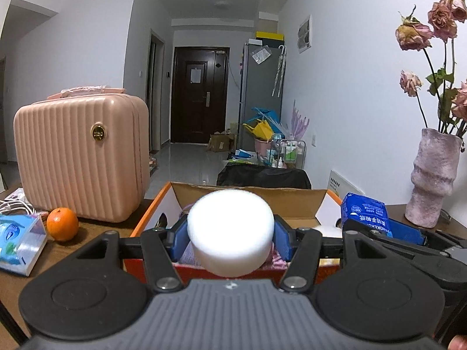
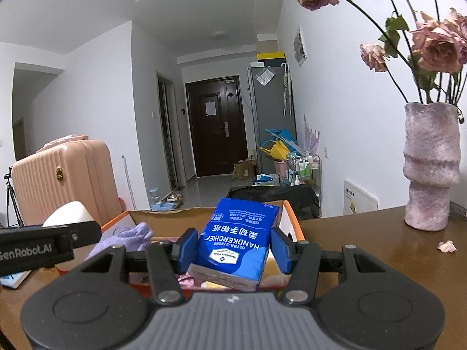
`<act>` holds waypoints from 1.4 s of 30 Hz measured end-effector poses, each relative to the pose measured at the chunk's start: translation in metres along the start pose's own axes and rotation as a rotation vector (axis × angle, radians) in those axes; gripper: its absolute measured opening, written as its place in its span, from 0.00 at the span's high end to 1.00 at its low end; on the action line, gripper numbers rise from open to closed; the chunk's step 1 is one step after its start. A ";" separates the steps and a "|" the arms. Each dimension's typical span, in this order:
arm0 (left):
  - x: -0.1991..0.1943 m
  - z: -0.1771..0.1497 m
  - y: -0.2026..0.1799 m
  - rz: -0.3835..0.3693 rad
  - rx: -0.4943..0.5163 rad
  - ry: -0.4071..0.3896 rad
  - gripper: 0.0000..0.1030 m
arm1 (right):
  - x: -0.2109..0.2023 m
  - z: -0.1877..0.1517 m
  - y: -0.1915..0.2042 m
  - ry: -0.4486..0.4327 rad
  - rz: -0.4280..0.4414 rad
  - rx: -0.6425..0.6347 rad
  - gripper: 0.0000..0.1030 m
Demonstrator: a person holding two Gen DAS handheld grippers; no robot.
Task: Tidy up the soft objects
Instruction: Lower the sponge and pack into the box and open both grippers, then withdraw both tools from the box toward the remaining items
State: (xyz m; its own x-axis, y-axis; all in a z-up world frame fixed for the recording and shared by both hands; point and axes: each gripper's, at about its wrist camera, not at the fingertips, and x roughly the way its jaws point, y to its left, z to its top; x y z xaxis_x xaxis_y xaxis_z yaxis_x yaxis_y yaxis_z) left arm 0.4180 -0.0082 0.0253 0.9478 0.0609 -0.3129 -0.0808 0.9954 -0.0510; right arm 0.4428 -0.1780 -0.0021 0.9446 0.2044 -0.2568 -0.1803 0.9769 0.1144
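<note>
With the left gripper (image 1: pixel 230 237) clenching the white sponge (image 1: pixel 230 230) and the right gripper (image 2: pixel 232 248) grasping the blue tissue pack (image 2: pixel 236 242), both are hovering over the orange box (image 1: pixel 146 215); lowering before releasing looks wise.

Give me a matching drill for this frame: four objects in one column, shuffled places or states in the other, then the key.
Things:
1. white sponge
2. blue tissue pack
3. orange
4. lilac cloth

Places:
A. lying inside the cardboard box
B. held by the right gripper
C. on the table beside the pink suitcase
D. held by the left gripper

Pairs: 1-D, 2-B, 3-C, 4-A
</note>
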 end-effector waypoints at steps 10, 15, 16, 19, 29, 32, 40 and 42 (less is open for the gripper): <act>0.026 0.011 0.002 0.002 0.002 -0.006 0.43 | 0.030 0.009 0.010 0.011 0.008 -0.037 0.48; 0.043 0.017 0.006 0.009 -0.002 0.003 0.43 | 0.042 0.013 0.013 0.025 0.002 -0.057 0.48; 0.046 0.018 0.007 0.010 -0.004 0.003 0.43 | 0.045 0.014 0.014 0.031 0.001 -0.061 0.48; 0.054 0.020 0.009 0.020 -0.004 0.004 0.43 | 0.053 0.015 0.017 0.047 0.001 -0.072 0.48; 0.070 0.018 0.017 0.028 -0.019 0.036 0.28 | 0.063 0.014 0.015 0.074 -0.021 -0.076 0.33; 0.068 0.018 0.017 0.045 -0.017 0.019 0.11 | 0.060 0.015 0.012 0.063 -0.031 -0.065 0.18; 0.071 0.017 0.020 0.114 -0.033 0.019 0.00 | 0.060 0.015 0.009 0.050 -0.061 -0.057 0.01; 0.071 0.017 0.020 0.119 -0.037 0.022 0.00 | 0.060 0.014 0.010 0.049 -0.064 -0.061 0.00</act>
State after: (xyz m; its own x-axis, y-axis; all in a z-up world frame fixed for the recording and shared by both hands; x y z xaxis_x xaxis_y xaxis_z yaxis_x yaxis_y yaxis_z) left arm 0.4889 0.0178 0.0185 0.9240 0.1763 -0.3394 -0.2039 0.9779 -0.0471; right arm 0.5012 -0.1571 -0.0030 0.9404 0.1428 -0.3085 -0.1378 0.9897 0.0381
